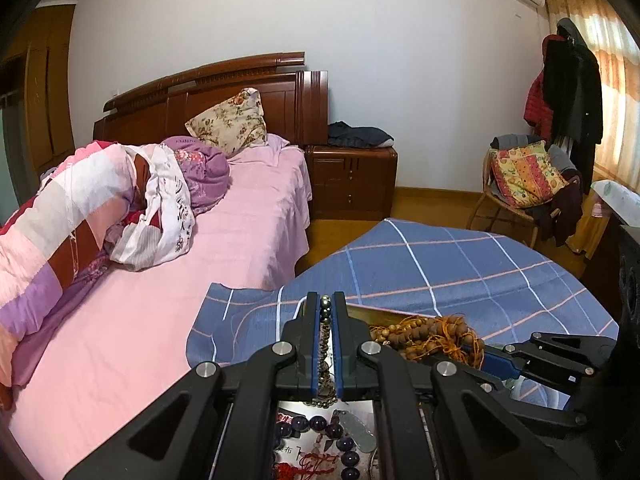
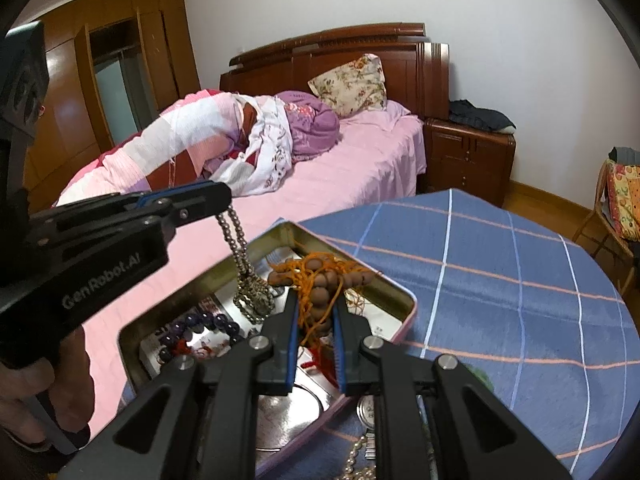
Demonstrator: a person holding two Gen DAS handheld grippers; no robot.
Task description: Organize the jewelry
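Right, both grippers are loaded and over the tin.

Left gripper [image 2: 224, 200]: fingers pinched nearly together on a silver bead chain [image 2: 240, 256]. In the right wrist view the chain hangs from the fingertips, and its lower end is piled on the floor of the tin [image 2: 400, 294], back-left area. In the left wrist view the same chain runs up the slot between the blue pads [image 1: 316, 344].

Below it in the tin: a purple bead bracelet [image 2: 200, 326] near the left wall, a pale pendant [image 1: 358, 432] and a red knotted cord [image 1: 316, 462] lying on a printed card.

Right gripper [image 2: 316, 300]: fingers clamped on a wooden bead bracelet [image 2: 320, 292] tangled with orange cord; the gap between the fingers is only as wide as the bundle. The bundle sits over the back-right part of the tin; can't tell whether its underside touches the floor.

Tin rests on a blue checked cloth [image 2: 520, 280]. More pieces lie outside it by the near rim: a pearl strand [image 2: 358, 456] and what looks like a watch [image 2: 370, 408], partly hidden by the gripper.

Step, as I read it: placing two pieces into the tin at once.

Next move calls for:
- left: go lower so the chain coils on its own pile, not over the purple beads, then release
- right: set the bundle down clear of the chain; loose orange cord could snag on a pad on release
- then go for the pearls and watch
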